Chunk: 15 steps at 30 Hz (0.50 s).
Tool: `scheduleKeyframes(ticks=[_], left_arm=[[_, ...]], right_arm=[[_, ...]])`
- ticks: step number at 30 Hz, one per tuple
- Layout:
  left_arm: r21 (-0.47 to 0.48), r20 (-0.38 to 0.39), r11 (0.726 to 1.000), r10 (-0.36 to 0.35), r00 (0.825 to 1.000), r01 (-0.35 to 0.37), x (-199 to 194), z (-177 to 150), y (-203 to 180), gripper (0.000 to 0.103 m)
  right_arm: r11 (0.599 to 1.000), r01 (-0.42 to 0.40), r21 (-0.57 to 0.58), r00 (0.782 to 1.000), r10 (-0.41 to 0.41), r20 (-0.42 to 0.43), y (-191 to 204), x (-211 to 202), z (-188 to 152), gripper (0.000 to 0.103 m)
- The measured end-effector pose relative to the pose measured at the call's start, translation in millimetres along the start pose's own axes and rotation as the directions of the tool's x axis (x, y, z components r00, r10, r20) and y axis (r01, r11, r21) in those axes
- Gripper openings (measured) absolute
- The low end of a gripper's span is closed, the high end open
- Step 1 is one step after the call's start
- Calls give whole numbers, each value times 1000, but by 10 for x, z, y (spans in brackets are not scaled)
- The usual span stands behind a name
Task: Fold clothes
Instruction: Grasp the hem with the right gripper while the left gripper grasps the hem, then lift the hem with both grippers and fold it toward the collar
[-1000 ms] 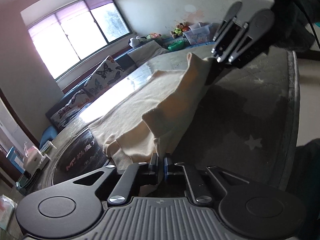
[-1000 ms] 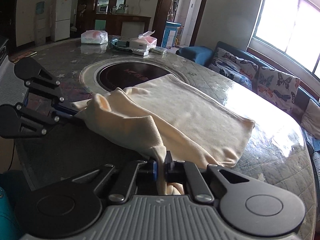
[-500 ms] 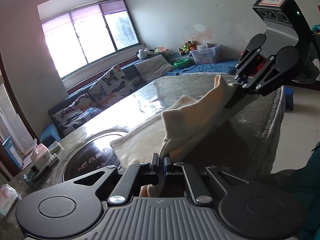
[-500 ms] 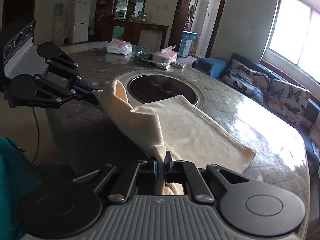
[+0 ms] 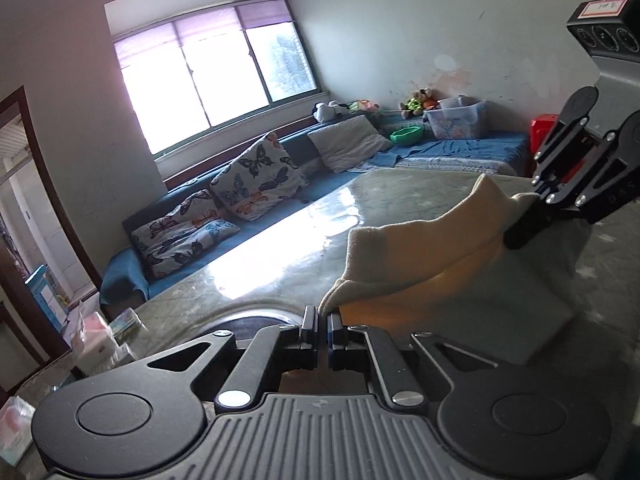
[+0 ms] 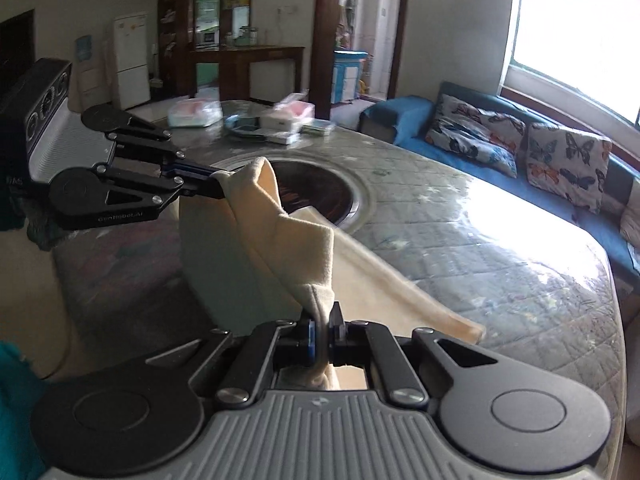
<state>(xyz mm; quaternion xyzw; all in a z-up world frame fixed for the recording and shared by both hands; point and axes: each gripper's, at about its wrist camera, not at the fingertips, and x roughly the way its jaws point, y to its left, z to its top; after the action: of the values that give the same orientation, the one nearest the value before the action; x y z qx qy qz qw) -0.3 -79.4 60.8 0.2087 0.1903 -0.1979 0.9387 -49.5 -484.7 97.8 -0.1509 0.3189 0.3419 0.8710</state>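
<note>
**Both hand-held grippers clamped on cloth, cloth raised over bench**

Left wrist view: left hand-held gripper (image 5: pixel 323 322) has its jaws pinched nearly together on a corner of the cream cloth (image 5: pixel 420 256). Cloth runs up and to the right, off the bench (image 5: pixel 280 264), to the right hand-held gripper (image 5: pixel 524 226), whose tips are closed on the far corner. The span between the two sags a little and folds over itself. Dark round inset (image 5: pixel 256 322) in the bench sits just behind the left tips. Sofa (image 5: pixel 168 248) with butterfly cushions (image 5: pixel 256 184) under the window (image 5: pixel 212 76).

Right wrist view: right hand-held gripper (image 6: pixel 323 330) jaws squeezed on a bunched corner of cloth (image 6: pixel 296 252); fabric pokes out below the tips. Left hand-held gripper (image 6: pixel 218 188) at left, closed on the opposite corner. Upper edge is held in the air between them; the lower part trails down and lies on the bench (image 6: pixel 500 280), its end past the right tips. Round inset (image 6: pixel 320 192) behind the cloth. Tissue packs (image 6: pixel 288 114) at the far side of the bench, blurred.
</note>
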Motion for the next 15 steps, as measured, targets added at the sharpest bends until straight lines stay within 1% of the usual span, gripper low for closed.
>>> scheduleKeyframes(ticks=[3,7,9,10,11,13,14,15], left_arm=[[-17,-22,1000,14,1000,-15,397,49,22,5],[-62,-85,998,27,996,-33,889,-14,40,5],[-75,-113,996,40,993,-48,1115,-56,39,5],[-80,-127,996,40,991,-51,1199,-73,34,5],[-83,-140,995,37,989,-49,1263,-87,26,7],[-92,-148,994,37,988,-51,1286,-101,35,8],[-97,-149,994,38,988,-53,1283,-107,43,9],[-102,-150,993,39,988,-55,1280,-112,51,12]], right_arm=[[999,24,34,1000,-23,-8,-258,247,119,5],[991,71,111,997,-67,-34,-550,651,123,6],[978,113,175,994,-108,-35,-666,856,65,7],[971,129,202,992,-124,-40,-715,934,19,10],[963,146,228,989,-139,-44,-761,1010,-23,15],[951,173,256,985,-166,-48,-807,1096,-71,16],[940,191,283,982,-185,-47,-851,1133,-120,22],[933,192,304,981,-189,-39,-891,1117,-142,23]])
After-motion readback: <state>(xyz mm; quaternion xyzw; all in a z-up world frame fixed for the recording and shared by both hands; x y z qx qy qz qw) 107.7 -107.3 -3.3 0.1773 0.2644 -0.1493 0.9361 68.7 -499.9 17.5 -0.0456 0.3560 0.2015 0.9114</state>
